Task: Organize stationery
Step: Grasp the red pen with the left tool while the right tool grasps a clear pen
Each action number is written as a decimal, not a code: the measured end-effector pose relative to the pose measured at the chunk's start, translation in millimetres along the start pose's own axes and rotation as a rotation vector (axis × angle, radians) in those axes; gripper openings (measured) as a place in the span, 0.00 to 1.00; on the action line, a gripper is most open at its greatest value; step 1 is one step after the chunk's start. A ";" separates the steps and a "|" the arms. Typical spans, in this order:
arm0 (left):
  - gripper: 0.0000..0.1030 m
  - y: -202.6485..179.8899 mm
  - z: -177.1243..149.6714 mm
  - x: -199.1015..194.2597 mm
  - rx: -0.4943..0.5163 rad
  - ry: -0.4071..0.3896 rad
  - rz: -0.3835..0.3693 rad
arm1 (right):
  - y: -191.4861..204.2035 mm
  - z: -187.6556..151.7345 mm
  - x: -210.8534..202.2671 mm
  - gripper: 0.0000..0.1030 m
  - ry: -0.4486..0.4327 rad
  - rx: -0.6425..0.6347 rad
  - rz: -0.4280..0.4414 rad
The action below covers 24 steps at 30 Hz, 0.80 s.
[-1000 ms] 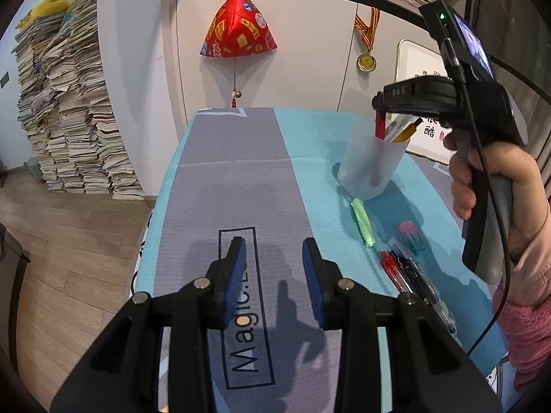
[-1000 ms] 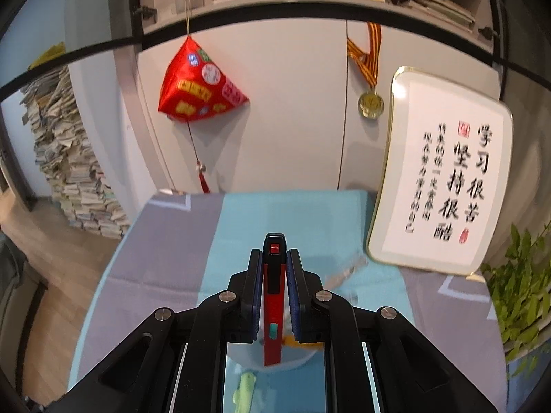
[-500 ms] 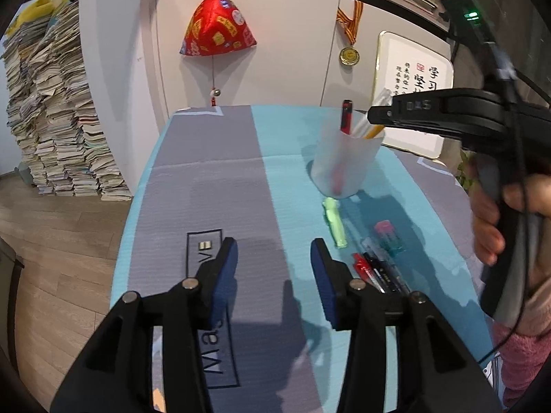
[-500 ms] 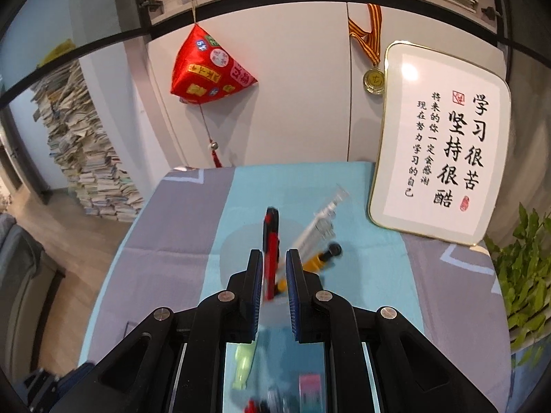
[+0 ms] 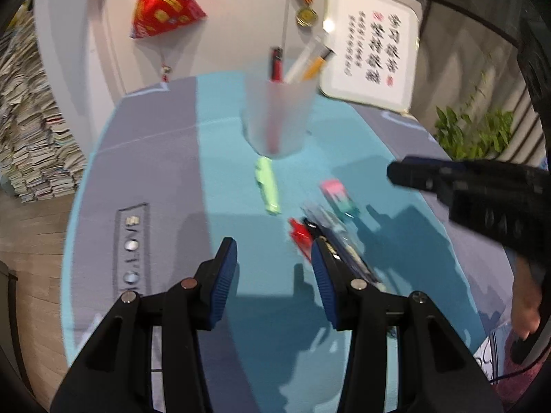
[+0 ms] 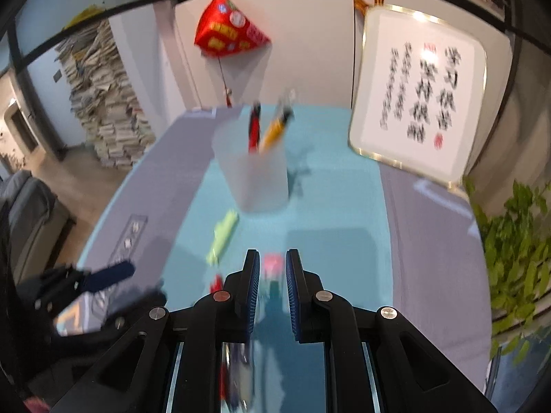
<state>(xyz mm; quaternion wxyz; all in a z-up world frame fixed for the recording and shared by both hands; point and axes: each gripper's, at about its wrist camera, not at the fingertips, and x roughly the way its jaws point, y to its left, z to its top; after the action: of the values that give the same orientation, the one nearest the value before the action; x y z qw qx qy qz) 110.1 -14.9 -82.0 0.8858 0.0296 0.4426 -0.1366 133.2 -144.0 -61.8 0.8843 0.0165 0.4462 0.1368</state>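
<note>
A frosted plastic cup (image 5: 277,117) (image 6: 253,168) stands on the teal mat and holds a red pen (image 5: 275,63) (image 6: 254,127), a yellow pen (image 6: 273,129) and a clear one. A green highlighter (image 5: 268,186) (image 6: 223,235) lies in front of the cup. A pink-and-green eraser (image 5: 337,198) (image 6: 272,261) and a bunch of pens (image 5: 330,241) lie nearer. My left gripper (image 5: 273,268) is open and empty above the mat, beside the pens. My right gripper (image 6: 272,275) is open a little and empty, above the eraser; it also shows in the left wrist view (image 5: 482,192).
A framed calligraphy board (image 5: 372,44) (image 6: 420,93) leans at the table's back right. A green plant (image 6: 513,241) stands to the right. A red ornament (image 5: 165,7) and a medal (image 5: 306,15) hang on the wall. Stacks of books (image 5: 31,130) stand on the floor at left.
The right gripper let go of the red pen into the cup, pulled back and down toward the eraser, and opened slightly. The left gripper moved right, toward the pens.
</note>
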 end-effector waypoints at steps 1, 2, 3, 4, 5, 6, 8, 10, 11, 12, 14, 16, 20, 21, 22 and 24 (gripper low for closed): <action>0.42 -5.2 -1.1 4.9 0.010 0.015 -0.006 | -3.8 -5.3 0.6 0.14 0.009 0.007 0.006; 0.42 -8.9 -1.9 9.2 0.018 0.028 -0.009 | -6.7 -10.4 1.3 0.14 0.016 0.014 0.012; 0.42 -13.7 -3.6 15.1 0.027 0.046 -0.010 | -8.7 -13.2 1.8 0.14 0.020 0.018 0.015; 0.42 -15.7 -4.8 19.0 0.032 0.059 -0.010 | -11.1 -17.4 2.7 0.14 0.027 0.024 0.020; 0.42 -17.9 -6.2 22.7 0.037 0.072 -0.011 | -13.3 -22.1 3.1 0.14 0.034 0.030 0.024; 0.42 -19.4 -7.4 26.3 0.040 0.086 -0.013 | -14.7 -25.9 3.4 0.14 0.038 0.034 0.029; 0.43 -20.0 -9.9 33.1 0.031 0.111 -0.014 | -15.4 -32.3 5.2 0.14 0.054 0.029 0.040; 0.44 -18.2 -8.0 35.2 0.011 0.117 -0.031 | -12.4 -37.9 7.4 0.14 0.067 0.010 0.052; 0.44 -16.2 -7.3 35.9 0.000 0.123 -0.038 | -10.3 -39.8 8.3 0.14 0.072 0.004 0.061; 0.44 -15.0 -5.8 37.6 -0.012 0.130 -0.045 | -8.5 -40.9 10.0 0.14 0.078 -0.001 0.073; 0.45 -12.8 -2.6 41.6 -0.039 0.139 -0.050 | -4.0 -43.5 14.4 0.14 0.092 -0.008 0.098; 0.45 -12.2 -0.2 44.3 -0.048 0.145 -0.022 | -2.7 -44.9 18.2 0.15 0.098 -0.003 0.095; 0.42 -12.6 -2.2 44.2 -0.019 0.156 0.017 | -1.9 -48.5 23.8 0.15 0.127 -0.004 0.099; 0.40 -12.9 -3.0 43.6 -0.012 0.157 0.019 | 0.2 -49.4 24.9 0.15 0.131 -0.015 0.096; 0.39 -13.4 -4.1 42.7 -0.007 0.158 0.018 | 2.2 -50.1 26.2 0.15 0.134 -0.024 0.091; 0.26 -12.7 -5.2 41.7 0.004 0.154 0.011 | 4.6 -49.4 28.9 0.15 0.140 -0.032 0.088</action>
<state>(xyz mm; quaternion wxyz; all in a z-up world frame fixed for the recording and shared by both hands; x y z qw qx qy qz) 126.5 -35.2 -117.4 0.8499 0.0440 0.5088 -0.1299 109.3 -136.8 -113.5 0.8443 0.0125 0.5033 0.1836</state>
